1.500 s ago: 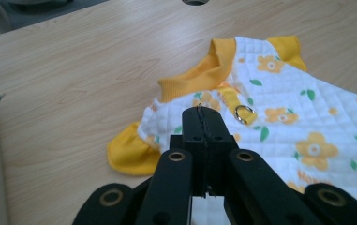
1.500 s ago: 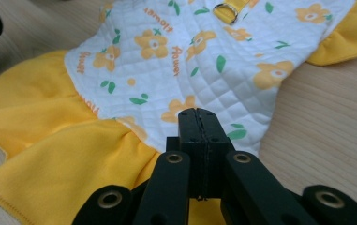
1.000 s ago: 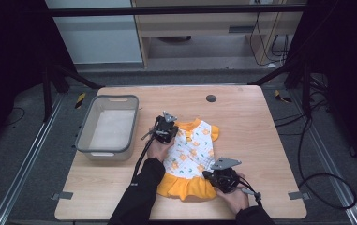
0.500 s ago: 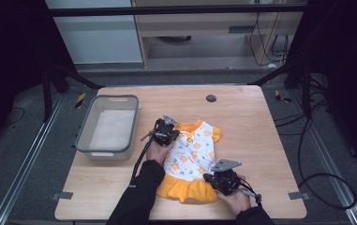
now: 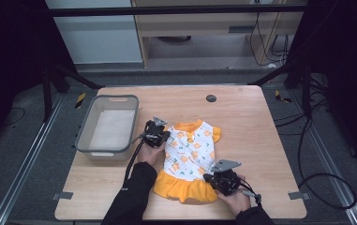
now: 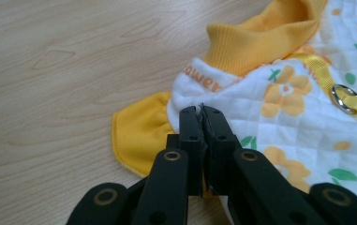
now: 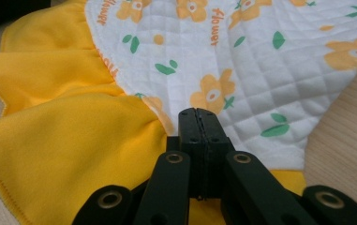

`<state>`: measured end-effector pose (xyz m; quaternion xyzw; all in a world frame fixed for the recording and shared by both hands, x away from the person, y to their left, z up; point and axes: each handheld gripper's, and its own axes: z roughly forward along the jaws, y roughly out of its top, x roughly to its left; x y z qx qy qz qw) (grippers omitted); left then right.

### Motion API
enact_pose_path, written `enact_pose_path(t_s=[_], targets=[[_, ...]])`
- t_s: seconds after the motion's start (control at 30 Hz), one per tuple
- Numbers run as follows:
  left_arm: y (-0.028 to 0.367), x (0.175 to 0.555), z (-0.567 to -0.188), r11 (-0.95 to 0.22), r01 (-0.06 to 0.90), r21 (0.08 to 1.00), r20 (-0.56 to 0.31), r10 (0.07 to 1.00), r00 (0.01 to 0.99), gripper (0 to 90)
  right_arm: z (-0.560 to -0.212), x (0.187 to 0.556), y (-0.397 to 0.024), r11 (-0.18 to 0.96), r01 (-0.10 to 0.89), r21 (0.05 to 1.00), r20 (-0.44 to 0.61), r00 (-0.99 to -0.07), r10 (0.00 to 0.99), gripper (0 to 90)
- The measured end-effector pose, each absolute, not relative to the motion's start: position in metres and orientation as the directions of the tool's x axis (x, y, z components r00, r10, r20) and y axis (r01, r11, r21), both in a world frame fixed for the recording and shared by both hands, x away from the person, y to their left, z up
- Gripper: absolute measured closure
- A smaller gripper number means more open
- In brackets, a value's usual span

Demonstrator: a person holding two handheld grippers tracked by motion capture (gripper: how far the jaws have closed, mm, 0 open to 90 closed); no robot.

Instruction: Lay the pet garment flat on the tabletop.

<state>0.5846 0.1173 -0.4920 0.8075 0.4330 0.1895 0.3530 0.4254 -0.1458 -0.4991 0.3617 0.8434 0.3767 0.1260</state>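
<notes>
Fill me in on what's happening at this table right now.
A person is working on a small dress, white with orange flowers and a yellow skirt, that lies flat on the wooden table. The left gripper is shut at the sleeve end of the dress, its tips at the white fabric beside the yellow sleeve ruffle. The right gripper is shut over the waist, where white fabric meets yellow skirt. A grey bin stands to the left of the dress.
</notes>
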Motion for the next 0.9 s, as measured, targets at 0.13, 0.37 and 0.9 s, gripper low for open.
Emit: enact_pose_path(t_s=[0.13,0.37,0.9], targets=[[0.115,0.585,-0.495,-0.423,0.545,0.723,0.073,0.832,0.550,89.6,-0.499,0.425,-0.146,0.456,0.516,0.725,0.059,-0.706,0.705,90.0],[0.114,0.585,-0.495,-0.438,0.539,0.719,0.095,0.831,0.549,89.7,-0.497,0.422,-0.149,0.474,0.516,0.713,0.035,-0.702,0.712,90.0],[0.124,0.532,-0.473,-0.423,0.526,0.738,-0.039,0.751,0.659,80.3,-0.489,0.422,-0.163,0.384,0.511,0.769,0.057,-0.653,0.755,90.0]])
